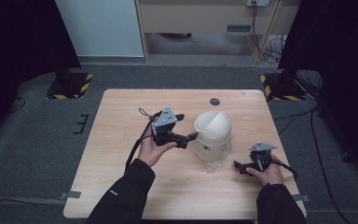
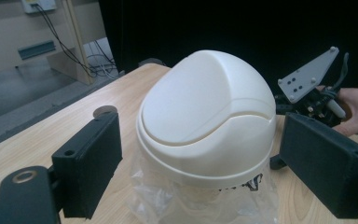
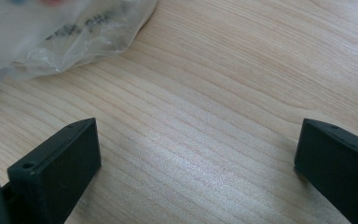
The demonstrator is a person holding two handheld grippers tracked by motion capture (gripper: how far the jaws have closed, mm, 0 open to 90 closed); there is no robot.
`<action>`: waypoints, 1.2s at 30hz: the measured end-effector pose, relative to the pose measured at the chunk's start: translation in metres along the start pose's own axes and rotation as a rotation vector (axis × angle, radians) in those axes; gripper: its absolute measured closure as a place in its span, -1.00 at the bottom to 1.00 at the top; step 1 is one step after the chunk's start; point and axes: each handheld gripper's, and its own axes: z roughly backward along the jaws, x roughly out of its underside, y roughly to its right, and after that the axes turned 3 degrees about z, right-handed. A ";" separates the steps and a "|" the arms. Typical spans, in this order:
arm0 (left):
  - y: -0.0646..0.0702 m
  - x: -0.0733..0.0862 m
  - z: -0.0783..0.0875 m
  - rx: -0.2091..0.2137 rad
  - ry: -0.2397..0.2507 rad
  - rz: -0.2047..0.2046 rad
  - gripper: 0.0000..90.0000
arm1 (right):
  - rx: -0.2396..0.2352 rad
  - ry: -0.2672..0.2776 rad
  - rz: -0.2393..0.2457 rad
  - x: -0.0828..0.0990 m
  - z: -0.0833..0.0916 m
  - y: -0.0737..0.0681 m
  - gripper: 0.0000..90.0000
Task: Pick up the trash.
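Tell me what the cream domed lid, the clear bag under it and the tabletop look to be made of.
Cream domed lid: likely moulded plastic, matte, with smooth seams and soft highlights. Clear crinkled bag: thin plastic film, glossy, wrinkled, see-through. Light wooden tabletop: wood or wood-look laminate, showing straight grain lines and a low sheen.

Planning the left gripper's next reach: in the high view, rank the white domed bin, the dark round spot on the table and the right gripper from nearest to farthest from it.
1. White domed bin, just beside the left gripper.
2. Dark round spot, toward the table's far edge.
3. Right gripper, near the table's right front.

Lab, black curtains [image 1: 14,42], hazard-striped stand bases [image 1: 70,86]
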 end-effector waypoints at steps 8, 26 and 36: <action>0.008 0.000 -0.018 0.039 -0.033 -0.026 -0.73 | 0.000 0.000 0.000 0.000 0.000 0.000 -0.99; 0.015 0.002 -0.050 0.060 -0.106 -0.041 -0.76 | 0.000 0.000 0.000 0.000 0.000 0.000 -0.99; 0.017 0.006 -0.063 0.069 -0.132 -0.032 -0.77 | 0.000 0.000 0.000 0.000 0.000 0.000 -0.99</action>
